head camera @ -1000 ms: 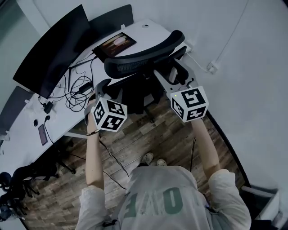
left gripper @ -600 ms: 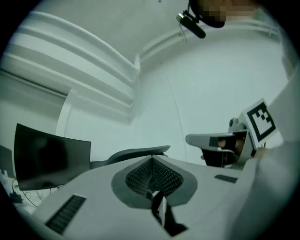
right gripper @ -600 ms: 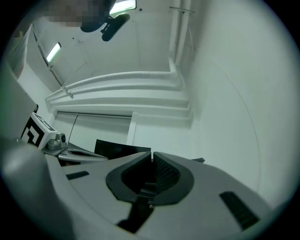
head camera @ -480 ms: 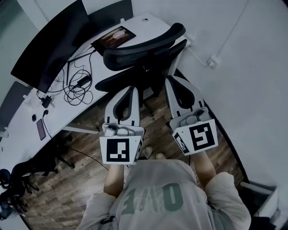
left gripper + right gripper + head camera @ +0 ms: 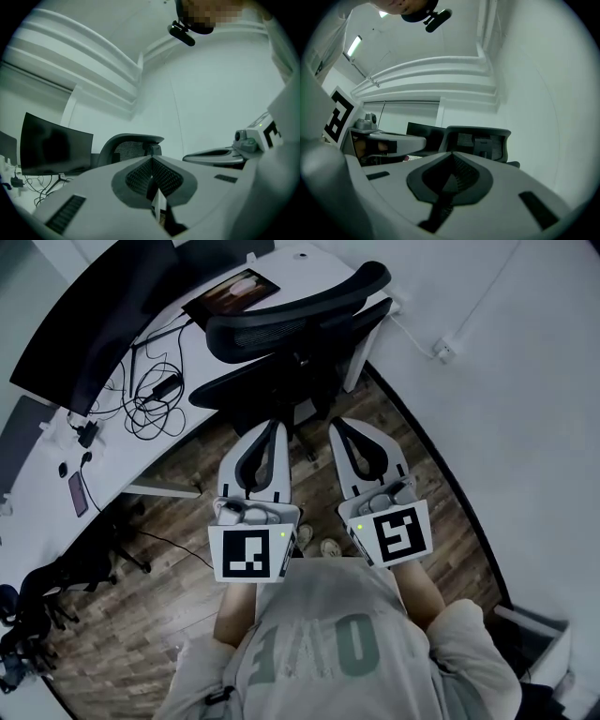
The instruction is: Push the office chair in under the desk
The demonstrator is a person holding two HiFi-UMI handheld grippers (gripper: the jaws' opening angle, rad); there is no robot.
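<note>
Finding: both tongs have come off the office chair (image 5: 286, 329) within the last second. A second ago they were reached out at its back with jaws wide. Now the left tongs (image 5: 273, 427) and right tongs (image 5: 339, 426) are drawn back toward my chest, each closed on nothing (both gripper views show the pads meeting with only air between them). The chair stands straight ahead of both tips and clear of them, backrest toward me, seat up against the edge of the desk (image 5: 117, 479) and seemingly partly beneath it. I judge the push delivered or nearly so. How far under the seat sits cannot be confirmed, since the backrest covers it from above. Edges: the desk runs ahead and off to the left of the left tongs, carrying a monitor (image 5: 94, 324) and a tangle of cables (image 5: 150, 401). The wall (image 5: 525, 409) curves close outside the right tongs, leaving little room there. Open floor (image 5: 187, 540) lies below and left of the left tongs, so any further nudge should go straight ahead.
</note>
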